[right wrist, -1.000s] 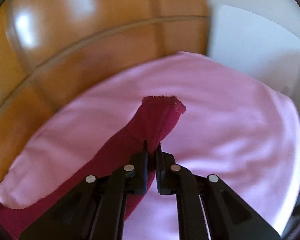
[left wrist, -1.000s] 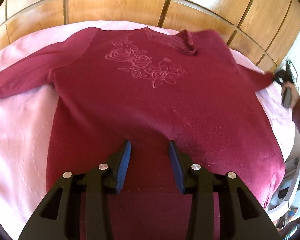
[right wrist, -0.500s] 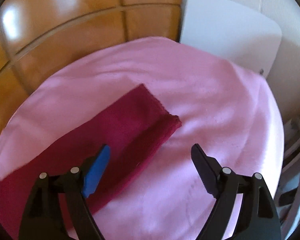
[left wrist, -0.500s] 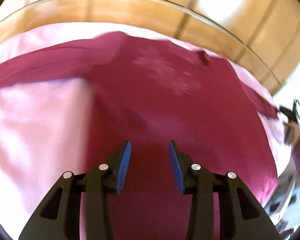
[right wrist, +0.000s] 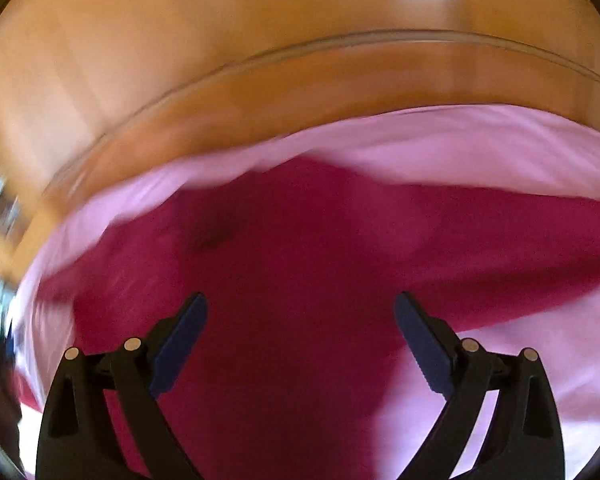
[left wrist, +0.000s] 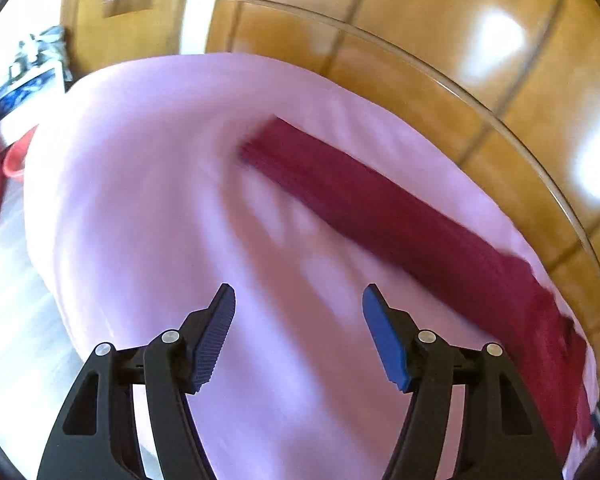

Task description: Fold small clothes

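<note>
A dark red sweater lies flat on a pink sheet (left wrist: 148, 184). In the left wrist view one long sleeve (left wrist: 372, 200) stretches across the sheet, its cuff toward the upper left. My left gripper (left wrist: 299, 300) hovers over bare sheet in front of that sleeve, its jaws opening with nothing between them. In the right wrist view the sweater's body (right wrist: 300, 272) fills the middle, blurred by motion. My right gripper (right wrist: 300, 308) hangs over it, its jaws opening wide, empty.
A wooden headboard (left wrist: 480, 92) with a curved rail runs behind the sheet and shows again as the headboard (right wrist: 260, 80) in the right wrist view. At the far left stand a red basket (left wrist: 18, 158) and cluttered shelves (left wrist: 24, 68), past the bed's edge.
The right gripper let go of the sleeve cuff, opened wide and swung over the sweater's body. The left gripper swung left from the body to the other sleeve and widened.
</note>
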The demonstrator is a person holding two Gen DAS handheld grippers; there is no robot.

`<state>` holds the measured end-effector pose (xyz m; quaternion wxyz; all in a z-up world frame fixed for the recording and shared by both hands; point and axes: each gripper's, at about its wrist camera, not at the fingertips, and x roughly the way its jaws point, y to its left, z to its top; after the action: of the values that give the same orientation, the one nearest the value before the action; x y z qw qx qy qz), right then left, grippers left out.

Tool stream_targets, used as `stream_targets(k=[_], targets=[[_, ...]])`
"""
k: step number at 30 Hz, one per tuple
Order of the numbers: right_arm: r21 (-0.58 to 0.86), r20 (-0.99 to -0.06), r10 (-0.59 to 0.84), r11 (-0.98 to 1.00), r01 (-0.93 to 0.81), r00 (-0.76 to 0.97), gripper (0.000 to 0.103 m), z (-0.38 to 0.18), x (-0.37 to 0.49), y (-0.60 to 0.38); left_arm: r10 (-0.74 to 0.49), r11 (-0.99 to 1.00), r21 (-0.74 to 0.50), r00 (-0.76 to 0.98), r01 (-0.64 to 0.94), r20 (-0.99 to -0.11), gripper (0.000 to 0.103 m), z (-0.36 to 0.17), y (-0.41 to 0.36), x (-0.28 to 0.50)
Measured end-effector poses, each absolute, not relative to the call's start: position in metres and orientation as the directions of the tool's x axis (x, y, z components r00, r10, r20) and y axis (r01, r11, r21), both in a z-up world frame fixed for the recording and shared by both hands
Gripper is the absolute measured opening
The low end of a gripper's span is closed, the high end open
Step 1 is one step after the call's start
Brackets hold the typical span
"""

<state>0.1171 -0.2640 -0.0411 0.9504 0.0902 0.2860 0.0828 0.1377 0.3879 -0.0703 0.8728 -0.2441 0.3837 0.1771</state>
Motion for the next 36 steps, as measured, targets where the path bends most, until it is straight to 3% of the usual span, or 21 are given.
stream_targets(k=[6, 13, 15, 17, 19, 23, 29, 33, 36], targets=[[0.108, -0.619, 0.241, 0.969, -0.223, 0.748, 0.095, -0.091, 0.133, -0.174, 0.160, 0.765, -0.296, 0.614, -0.572, -0.773, 0.065, -0.079, 0.446, 0.185], [0.002, -0.607, 0.150, 0.982, -0.187, 0.780, 0.101, -0.116, 0.139, -0.159, 0.174, 0.751, -0.272, 0.577, -0.602, -0.798, 0.062, -0.098, 0.470, 0.241], [0.014, -0.608, 0.158, 0.982, -0.188, 0.778, 0.101, -0.115, 0.139, -0.161, 0.195, 0.760, -0.248, 0.573, -0.602, -0.796, 0.044, -0.101, 0.472, 0.251], [0.015, -0.608, 0.159, 0.982, -0.189, 0.778, 0.101, -0.112, 0.139, -0.163, 0.179, 0.776, -0.251, 0.584, -0.578, -0.792, 0.013, -0.102, 0.470, 0.255], [-0.003, -0.613, 0.146, 0.982, -0.186, 0.777, 0.101, -0.109, 0.144, -0.165, 0.196, 0.794, -0.226, 0.590, -0.564, -0.783, 0.008, -0.098, 0.467, 0.253], [-0.012, -0.602, 0.142, 0.982, -0.186, 0.786, 0.101, -0.110, 0.144, -0.165, 0.253, 0.795, -0.234, 0.656, -0.560, -0.711, 0.007, -0.077, 0.458, 0.221], [-0.019, -0.597, 0.137, 0.983, -0.184, 0.790, 0.101, -0.111, 0.148, -0.164, 0.313, 0.774, -0.134, 0.559, -0.618, -0.768, 0.008, -0.110, 0.457, 0.203], [-0.016, -0.595, 0.140, 0.982, -0.186, 0.791, 0.101, -0.111, 0.148, -0.165, 0.310, 0.738, -0.152, 0.530, -0.658, -0.789, 0.011, -0.095, 0.454, 0.205], [-0.016, -0.594, 0.140, 0.982, -0.186, 0.792, 0.101, -0.112, 0.148, -0.165, 0.312, 0.773, -0.158, 0.585, -0.615, -0.749, 0.011, -0.071, 0.430, 0.189]])
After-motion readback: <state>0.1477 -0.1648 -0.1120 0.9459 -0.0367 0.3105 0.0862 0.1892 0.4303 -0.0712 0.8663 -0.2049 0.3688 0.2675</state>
